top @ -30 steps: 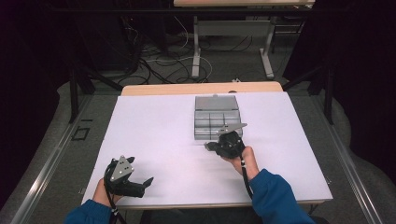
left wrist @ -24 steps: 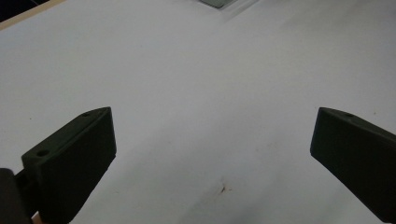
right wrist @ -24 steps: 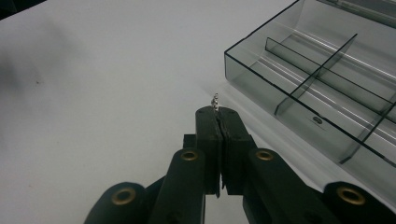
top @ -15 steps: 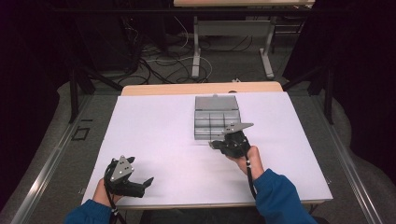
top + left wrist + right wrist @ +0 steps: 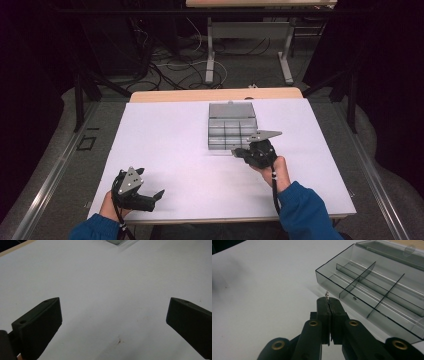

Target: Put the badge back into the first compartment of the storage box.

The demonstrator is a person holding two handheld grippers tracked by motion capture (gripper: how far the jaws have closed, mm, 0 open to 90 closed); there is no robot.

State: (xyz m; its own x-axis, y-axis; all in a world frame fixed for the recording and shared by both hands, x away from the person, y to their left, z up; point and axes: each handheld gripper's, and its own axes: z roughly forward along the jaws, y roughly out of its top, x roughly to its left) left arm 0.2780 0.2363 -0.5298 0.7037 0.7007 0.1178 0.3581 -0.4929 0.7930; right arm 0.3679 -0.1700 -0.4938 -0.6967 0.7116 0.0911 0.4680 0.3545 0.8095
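Right gripper view: right claw [image 5: 329, 300] pinches a tiny metal screw [image 5: 327, 294] just beside the smoky divided organiser box [image 5: 384, 282]; left claw [image 5: 113, 322] gapes wide over the bare white table [image 5: 105, 285].

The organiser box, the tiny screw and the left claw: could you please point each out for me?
organiser box [image 5: 372, 282], right gripper view, on a divider.
tiny screw [image 5: 327, 294], right gripper view, on its protruding tip.
left claw [image 5: 113, 322], left gripper view, midway between its open fingertips.

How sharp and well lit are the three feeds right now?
High view: dark surroundings, table evenly lit, soft. Left gripper view: mostly sharp, the box corner at the top edge smeared. Right gripper view: right tool and the tiny screw crisp, glare streaks on the clear box.
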